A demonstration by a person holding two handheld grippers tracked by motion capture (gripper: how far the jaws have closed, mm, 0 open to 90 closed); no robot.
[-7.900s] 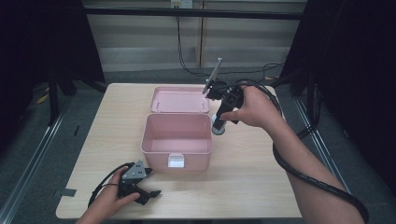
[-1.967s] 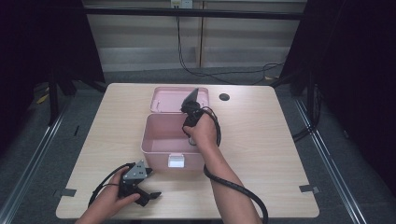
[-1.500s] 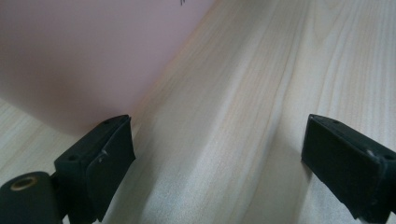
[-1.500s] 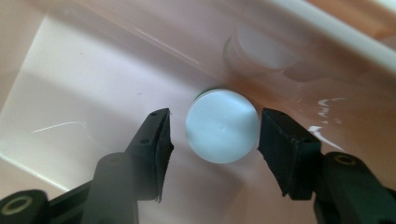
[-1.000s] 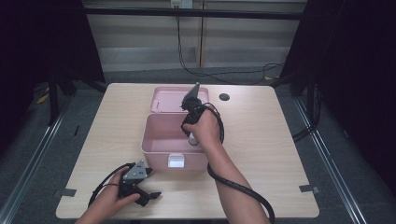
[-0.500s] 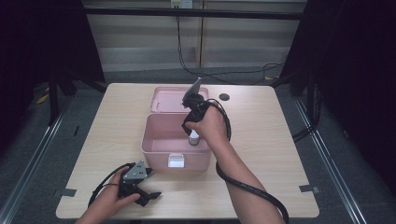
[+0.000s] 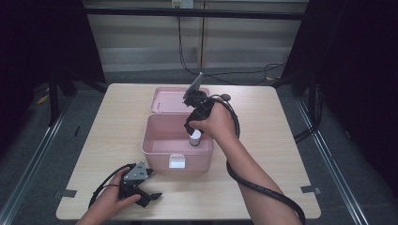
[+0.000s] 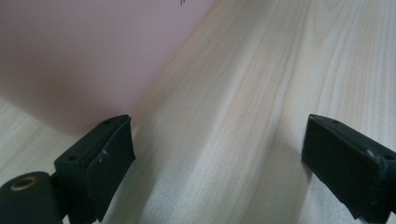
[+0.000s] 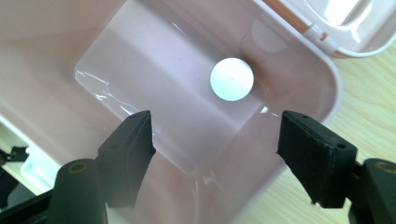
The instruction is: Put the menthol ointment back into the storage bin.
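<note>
So the tabletop [image 7: 281, 140] has a pink box [image 7: 159, 150] sitting mid-way, lid [image 7: 166, 99] flipped open toward the far side so the inside is reachable from above. The white-capped bottle [image 9: 232, 79] stands upright on the box floor, tucked against the right wall, which looks like a drop-off spot rather than a grab. The right tool [image 7: 191, 129] hangs over it pointing down; its jaws have just been opening and now stand wide with nothing between them, clear of the cap. The left tool [image 7: 149, 190] rests near the front-left of the box, jaws spread wide and empty, probably just parked out of the way.
</note>
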